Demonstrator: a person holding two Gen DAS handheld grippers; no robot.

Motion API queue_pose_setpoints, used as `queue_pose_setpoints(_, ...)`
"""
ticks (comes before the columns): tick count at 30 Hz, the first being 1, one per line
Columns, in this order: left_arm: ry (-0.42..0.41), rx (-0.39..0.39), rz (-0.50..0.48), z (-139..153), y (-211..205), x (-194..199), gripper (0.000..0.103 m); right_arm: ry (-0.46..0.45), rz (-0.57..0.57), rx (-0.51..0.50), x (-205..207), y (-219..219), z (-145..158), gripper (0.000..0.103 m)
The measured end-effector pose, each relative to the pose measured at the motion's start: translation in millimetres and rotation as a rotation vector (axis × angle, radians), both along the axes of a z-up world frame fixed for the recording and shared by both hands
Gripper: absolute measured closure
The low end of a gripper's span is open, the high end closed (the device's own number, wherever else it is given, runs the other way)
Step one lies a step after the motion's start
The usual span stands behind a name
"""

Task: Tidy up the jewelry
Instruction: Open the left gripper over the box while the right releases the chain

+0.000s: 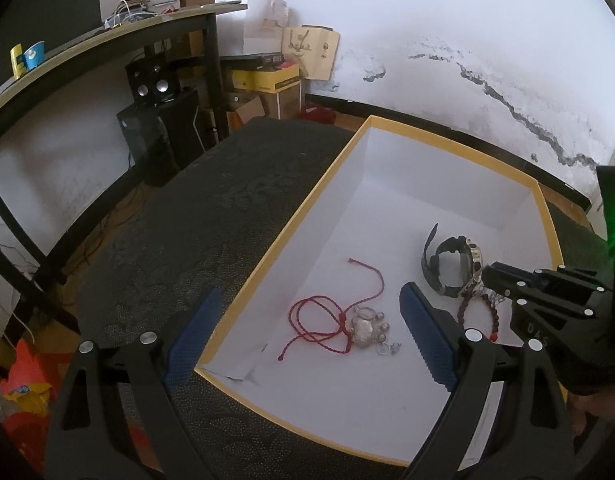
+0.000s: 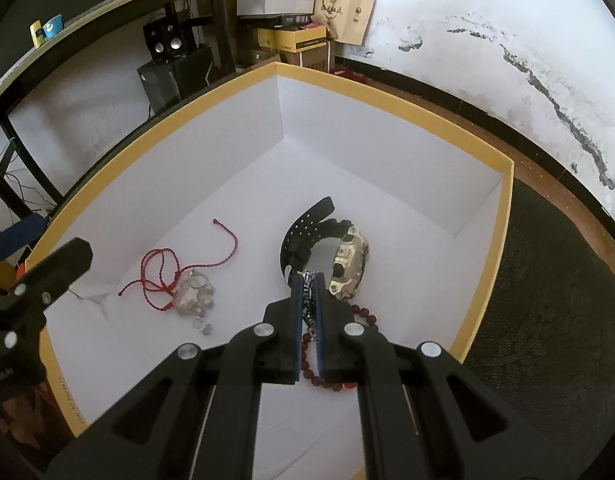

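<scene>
Fingers (image 2: 322, 320) pinch one chain (image 2: 309, 304) beside one watch (image 2: 347, 264).

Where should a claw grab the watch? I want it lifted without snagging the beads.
Grip the watch by its black strap, coming from above on the far side. It lies on its side with the strap arched as an open loop; the red beads and the right claw crowd its near side.

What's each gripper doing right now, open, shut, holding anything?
Left gripper: open, holding nothing, straddling the yellow-rimmed box's edge.
Right gripper: shut on a silver chain, over the watch and bead bracelet.
</scene>
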State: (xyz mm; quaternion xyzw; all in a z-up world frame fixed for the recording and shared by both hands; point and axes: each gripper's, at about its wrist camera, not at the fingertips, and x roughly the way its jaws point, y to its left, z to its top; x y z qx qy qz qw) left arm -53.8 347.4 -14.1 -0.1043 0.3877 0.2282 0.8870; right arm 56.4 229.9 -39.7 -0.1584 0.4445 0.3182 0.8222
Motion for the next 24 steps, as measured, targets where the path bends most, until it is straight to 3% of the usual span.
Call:
queue_pose_setpoints(15, -0.009, 0.003, 0.012, 4, 1, -3, 0.015, 0.027, 0.020, 0.009, 1, 1, -1, 0.097)
queue_pose_setpoints(20, -0.027, 0.001, 0.023, 11, 1, -4, 0.015, -0.008, 0.040, -0.019, -3, 4, 2, 0.094)
queue_pose_setpoints(22, -0.040, -0.001, 0.035, 14, 1, -6, 0.015, -0.021, 0.050, -0.019, -5, 4, 4, 0.060)
queue_pose_setpoints(23, -0.047, -0.004, 0.041, 16, 2, -7, 0.015, -0.027, 0.052, 0.005, -7, 2, 8, 0.021)
queue_pose_setpoints(24, -0.057, -0.009, 0.048, 18, 3, -8, 0.015, -0.036, 0.052, 0.031, -8, -1, 12, 0.013)
